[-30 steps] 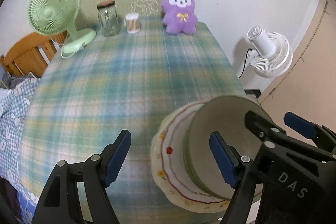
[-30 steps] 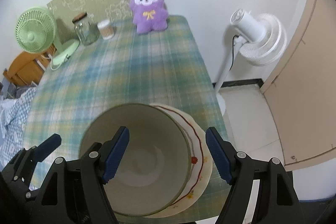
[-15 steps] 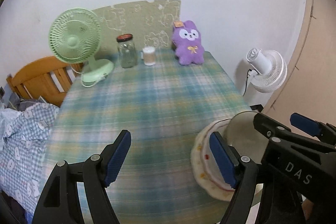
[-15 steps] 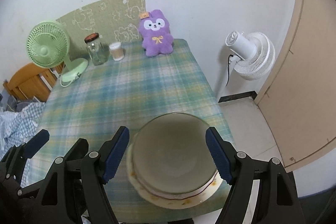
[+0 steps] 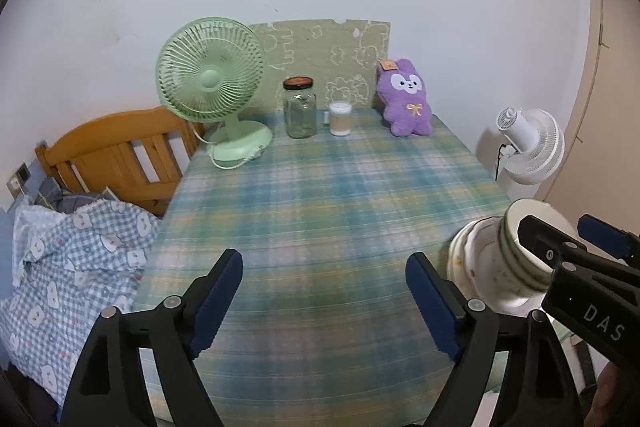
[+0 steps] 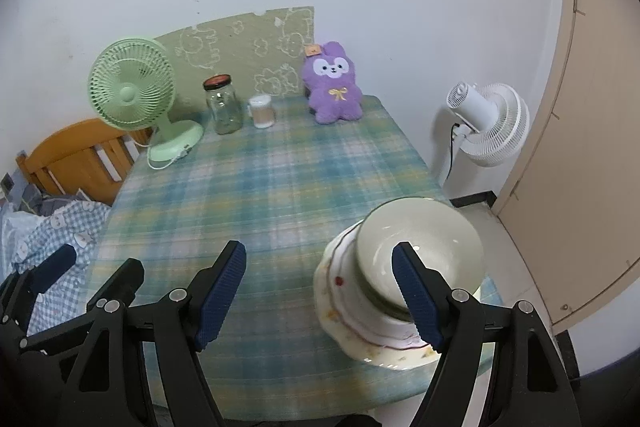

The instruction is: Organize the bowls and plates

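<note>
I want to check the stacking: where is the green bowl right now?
In the right wrist view the green bowl sits on the stacked plates at the table's near right corner, beside the right gripper's right finger.

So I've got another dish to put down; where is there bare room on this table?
The plaid tablecloth lies bare across its middle and near left, between the green fan and the stacked bowl. Crowded: the back edge, with fan, glass jar, cup, purple plush.
</note>
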Available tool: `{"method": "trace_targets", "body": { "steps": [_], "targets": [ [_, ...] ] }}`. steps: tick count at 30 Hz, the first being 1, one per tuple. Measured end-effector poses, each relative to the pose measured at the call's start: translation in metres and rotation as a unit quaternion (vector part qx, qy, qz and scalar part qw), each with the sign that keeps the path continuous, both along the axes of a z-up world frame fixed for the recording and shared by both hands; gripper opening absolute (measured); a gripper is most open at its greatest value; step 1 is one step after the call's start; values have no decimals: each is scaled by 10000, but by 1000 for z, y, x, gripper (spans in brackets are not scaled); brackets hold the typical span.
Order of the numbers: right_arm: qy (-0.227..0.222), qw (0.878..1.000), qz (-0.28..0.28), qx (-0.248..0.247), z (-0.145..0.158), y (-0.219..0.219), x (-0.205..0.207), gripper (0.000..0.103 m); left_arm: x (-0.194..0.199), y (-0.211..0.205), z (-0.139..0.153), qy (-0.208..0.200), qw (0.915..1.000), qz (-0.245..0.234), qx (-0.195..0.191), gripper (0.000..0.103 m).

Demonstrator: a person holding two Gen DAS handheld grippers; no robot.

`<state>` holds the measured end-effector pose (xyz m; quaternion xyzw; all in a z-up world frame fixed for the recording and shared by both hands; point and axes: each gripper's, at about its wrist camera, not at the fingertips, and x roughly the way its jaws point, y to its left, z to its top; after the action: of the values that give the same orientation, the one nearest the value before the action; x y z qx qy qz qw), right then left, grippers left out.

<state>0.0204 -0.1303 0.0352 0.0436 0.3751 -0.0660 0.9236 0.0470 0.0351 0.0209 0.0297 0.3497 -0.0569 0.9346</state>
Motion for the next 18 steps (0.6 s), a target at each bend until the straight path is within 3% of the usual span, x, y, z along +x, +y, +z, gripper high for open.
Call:
{"method": "trace_targets", "body": {
  "steps": [7,18],
  "targets": [
    [-175,9998,-14,18,-8,18,-16,86,-14,18,-9,-131,9999,2,48,93],
    [-474,9986,209,-55,-29,18,-37,86,-36,28,-29,-322,9987,380,-60,97]
  ]
}}
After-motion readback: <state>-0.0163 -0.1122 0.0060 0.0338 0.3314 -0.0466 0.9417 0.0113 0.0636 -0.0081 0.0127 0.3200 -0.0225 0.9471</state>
